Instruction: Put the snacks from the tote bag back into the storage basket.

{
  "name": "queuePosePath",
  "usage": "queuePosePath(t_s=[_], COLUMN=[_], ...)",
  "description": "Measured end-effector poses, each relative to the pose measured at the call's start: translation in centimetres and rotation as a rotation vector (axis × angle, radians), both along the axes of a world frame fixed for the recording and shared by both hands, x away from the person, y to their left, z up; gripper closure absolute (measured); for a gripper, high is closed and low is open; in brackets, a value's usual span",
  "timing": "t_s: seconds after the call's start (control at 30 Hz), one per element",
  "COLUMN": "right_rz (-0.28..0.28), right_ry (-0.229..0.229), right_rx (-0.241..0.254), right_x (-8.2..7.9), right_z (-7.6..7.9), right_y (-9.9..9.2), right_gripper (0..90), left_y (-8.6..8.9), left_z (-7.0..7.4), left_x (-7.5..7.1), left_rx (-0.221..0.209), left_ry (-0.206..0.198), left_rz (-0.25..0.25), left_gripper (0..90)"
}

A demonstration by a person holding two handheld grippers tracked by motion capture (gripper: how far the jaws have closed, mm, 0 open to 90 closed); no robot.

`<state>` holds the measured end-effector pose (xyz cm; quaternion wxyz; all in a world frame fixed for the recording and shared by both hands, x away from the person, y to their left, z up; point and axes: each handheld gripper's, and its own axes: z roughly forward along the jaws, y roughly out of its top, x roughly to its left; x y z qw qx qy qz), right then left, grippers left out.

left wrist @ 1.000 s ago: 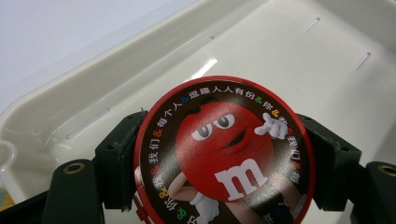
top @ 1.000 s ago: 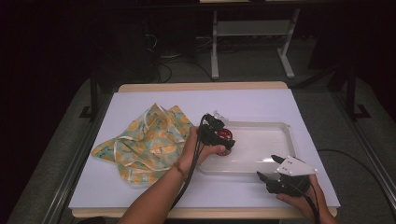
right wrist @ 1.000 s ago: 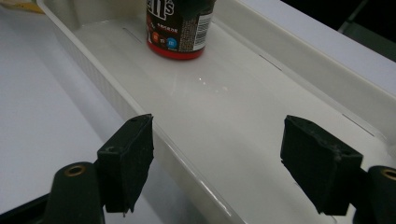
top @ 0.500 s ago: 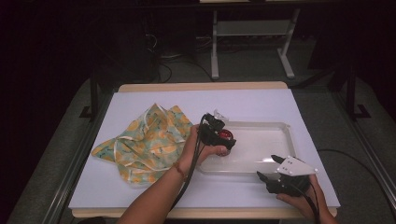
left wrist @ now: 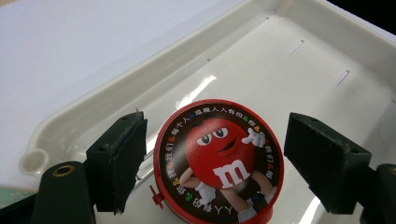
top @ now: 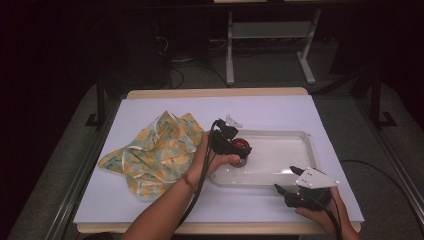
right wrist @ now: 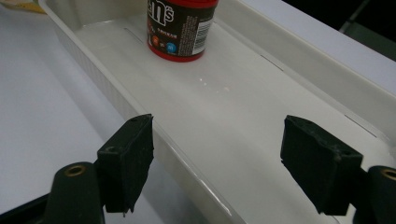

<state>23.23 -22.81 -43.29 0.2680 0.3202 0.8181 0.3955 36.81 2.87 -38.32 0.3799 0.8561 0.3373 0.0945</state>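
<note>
A red M&M's can (top: 242, 145) stands upright in the left end of a clear white tray (top: 285, 152). My left gripper (top: 239, 150) hovers right above it, open. In the left gripper view the can's round lid (left wrist: 219, 161) sits between the two pads (left wrist: 123, 156), with a gap on each side. The tray floor (left wrist: 303, 60) stretches beyond it. My right gripper (top: 286, 180) is open at the tray's front right corner. In the right gripper view the jaws (right wrist: 217, 149) straddle the tray's near wall (right wrist: 140, 116), with the can (right wrist: 180, 28) farther along.
A crumpled yellow and green patterned cloth (top: 155, 152) lies on the white table to the left of the tray. A small clear item (top: 233, 120) rests just behind the tray's left corner. Table legs and cables stand on the dark floor beyond.
</note>
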Motion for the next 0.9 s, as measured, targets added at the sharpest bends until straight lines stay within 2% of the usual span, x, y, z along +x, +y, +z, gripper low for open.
queuePosePath(t_s=[0.43, 0.9], right_rz=[-0.005, -0.009], right_ry=[-0.005, -0.006], right_rx=[0.003, 0.004], right_x=[0.0, 0.0], right_z=[0.1, 0.1], right_y=[-0.1, 0.0], right_gripper=[24.9, 24.9], left_y=[1.7, 4.2], left_z=[1.2, 1.8], left_x=[-0.5, -1.1], left_rx=[0.002, 0.032], left_ry=[-0.021, -0.038], left_rz=[-0.012, -0.013], left_gripper=[20.9, 20.5])
